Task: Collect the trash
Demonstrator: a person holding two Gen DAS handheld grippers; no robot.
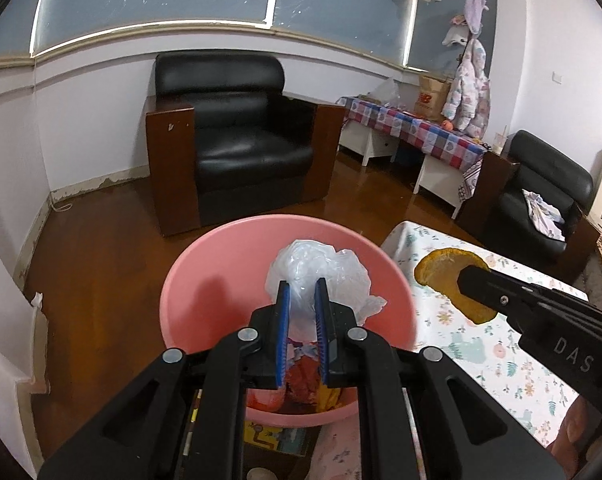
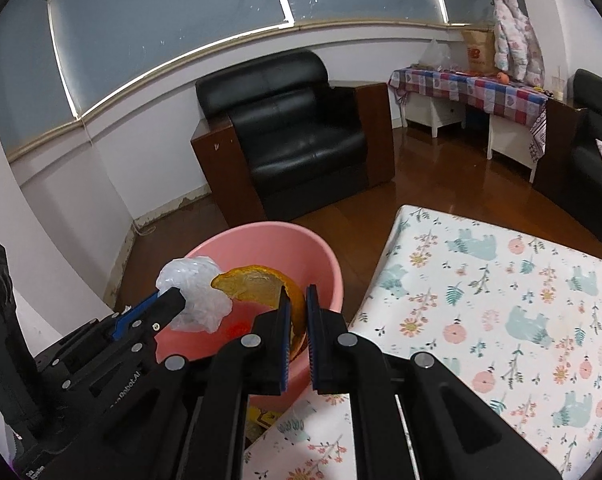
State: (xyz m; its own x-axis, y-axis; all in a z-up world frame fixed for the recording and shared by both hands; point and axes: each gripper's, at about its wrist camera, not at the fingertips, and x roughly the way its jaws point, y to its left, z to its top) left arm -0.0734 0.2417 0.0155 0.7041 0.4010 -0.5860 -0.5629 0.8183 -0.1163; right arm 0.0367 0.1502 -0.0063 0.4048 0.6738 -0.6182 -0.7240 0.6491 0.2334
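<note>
Left gripper is clamped on a crumpled clear bag, held above the pink basin. Right gripper pinches an orange peel over the basin's rim, beside the bag. Scraps lie inside the basin. A floral-clothed table sits just right of it.

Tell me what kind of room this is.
Most likely a home living room: a black armchair with wooden arms against the wall, a side table under a patchwork cloth, and a padded jacket hanging by the window. A pink basin on the wood floor serves as the trash bin.
</note>
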